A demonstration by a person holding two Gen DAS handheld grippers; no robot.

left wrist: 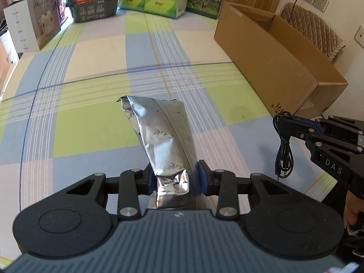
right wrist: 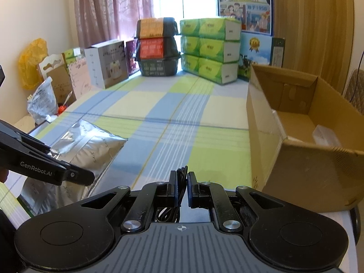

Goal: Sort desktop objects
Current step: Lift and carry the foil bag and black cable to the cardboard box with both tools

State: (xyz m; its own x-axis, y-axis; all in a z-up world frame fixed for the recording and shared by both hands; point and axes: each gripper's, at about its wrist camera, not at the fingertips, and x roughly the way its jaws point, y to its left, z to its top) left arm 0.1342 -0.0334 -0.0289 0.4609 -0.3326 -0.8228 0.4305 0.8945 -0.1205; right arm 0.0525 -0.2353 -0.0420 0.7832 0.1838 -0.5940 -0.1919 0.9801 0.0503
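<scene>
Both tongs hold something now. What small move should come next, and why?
Probably carry the right tongs, shut on the black cable, over the open cardboard box to their right. The box stands near; the left tongs grip the silver foil bag.

Silver pouch (left wrist: 163, 141), black cable (left wrist: 283, 150), seemingly green-blue checked tablecloth (left wrist: 91, 79).

We are seeing the foil bag (left wrist: 163, 136) lying on the table (left wrist: 91, 125) left of the cable (left wrist: 283, 150), the cardboard box (right wrist: 295, 136) sitting right, stacked packages (right wrist: 209, 52) standing behind.
</scene>
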